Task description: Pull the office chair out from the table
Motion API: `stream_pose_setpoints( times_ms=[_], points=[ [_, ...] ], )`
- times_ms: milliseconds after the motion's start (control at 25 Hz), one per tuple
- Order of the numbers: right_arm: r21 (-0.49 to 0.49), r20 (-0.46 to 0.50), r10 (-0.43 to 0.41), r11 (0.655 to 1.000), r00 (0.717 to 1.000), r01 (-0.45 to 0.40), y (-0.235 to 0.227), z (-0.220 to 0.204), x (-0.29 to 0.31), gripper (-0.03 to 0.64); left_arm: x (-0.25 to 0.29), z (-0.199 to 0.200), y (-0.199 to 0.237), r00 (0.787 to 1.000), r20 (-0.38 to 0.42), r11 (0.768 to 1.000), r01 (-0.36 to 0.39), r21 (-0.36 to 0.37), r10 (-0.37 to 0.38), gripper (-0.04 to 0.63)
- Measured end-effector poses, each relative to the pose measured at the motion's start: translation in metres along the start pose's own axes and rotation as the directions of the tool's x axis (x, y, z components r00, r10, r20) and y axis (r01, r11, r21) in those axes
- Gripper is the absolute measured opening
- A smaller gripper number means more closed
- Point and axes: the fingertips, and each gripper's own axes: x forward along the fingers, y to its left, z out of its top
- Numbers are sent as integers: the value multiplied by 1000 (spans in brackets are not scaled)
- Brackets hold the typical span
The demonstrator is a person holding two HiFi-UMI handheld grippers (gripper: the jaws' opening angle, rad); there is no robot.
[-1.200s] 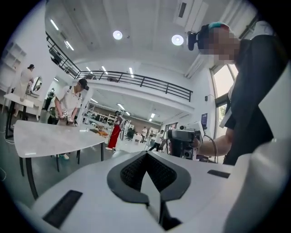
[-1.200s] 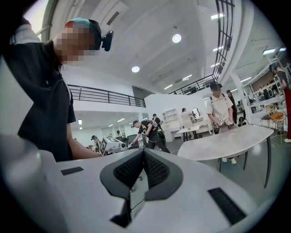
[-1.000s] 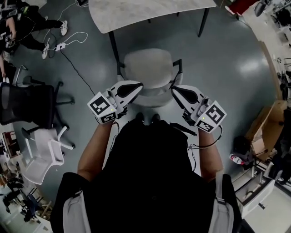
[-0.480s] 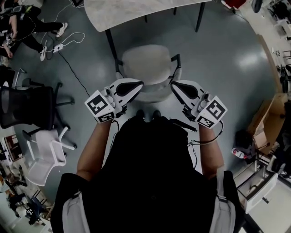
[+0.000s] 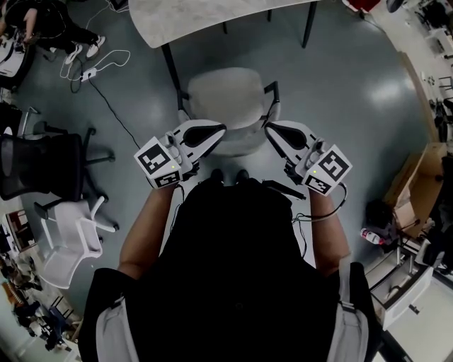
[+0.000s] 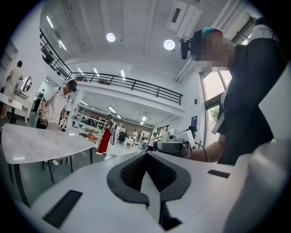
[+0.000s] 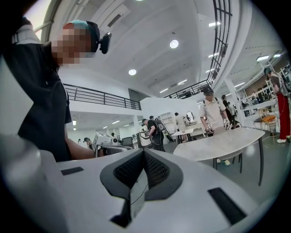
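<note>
The office chair (image 5: 228, 99) has a beige seat and black armrests and stands just below the white table (image 5: 205, 18), its backrest (image 5: 239, 147) toward me. My left gripper (image 5: 219, 130) and right gripper (image 5: 269, 129) are level over the backrest's two ends, tips pointing at each other. Both are shut with nothing between the pads. The left gripper view shows the shut jaws of the left gripper (image 6: 146, 154), with the right gripper (image 6: 175, 145) and the table (image 6: 41, 142) beyond. In the right gripper view the right gripper (image 7: 144, 152) faces the left gripper (image 7: 109, 141). Whether either one touches the backrest is hidden.
A black mesh chair (image 5: 35, 164) and a white chair (image 5: 67, 244) stand at the left. Cables (image 5: 106, 67) trail over the grey floor near seated people at the upper left. Cardboard boxes (image 5: 417, 191) and clutter line the right side. Black table legs (image 5: 172, 71) flank the chair.
</note>
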Motion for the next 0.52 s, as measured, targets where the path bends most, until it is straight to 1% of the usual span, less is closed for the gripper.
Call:
stream_pose_setpoints(
  times_ms=[280,520],
  points=[
    [-6,-4,-6,1000,1000,6,0,-2,2,18,1,-9,-1,1000,-22,1000,-7,-14,7,12],
    [-5,-8,-15,1000,1000,15,-4,-5,-4,18,8,-14,-6,999,-35,1000,6,-20,-7,12]
  ],
)
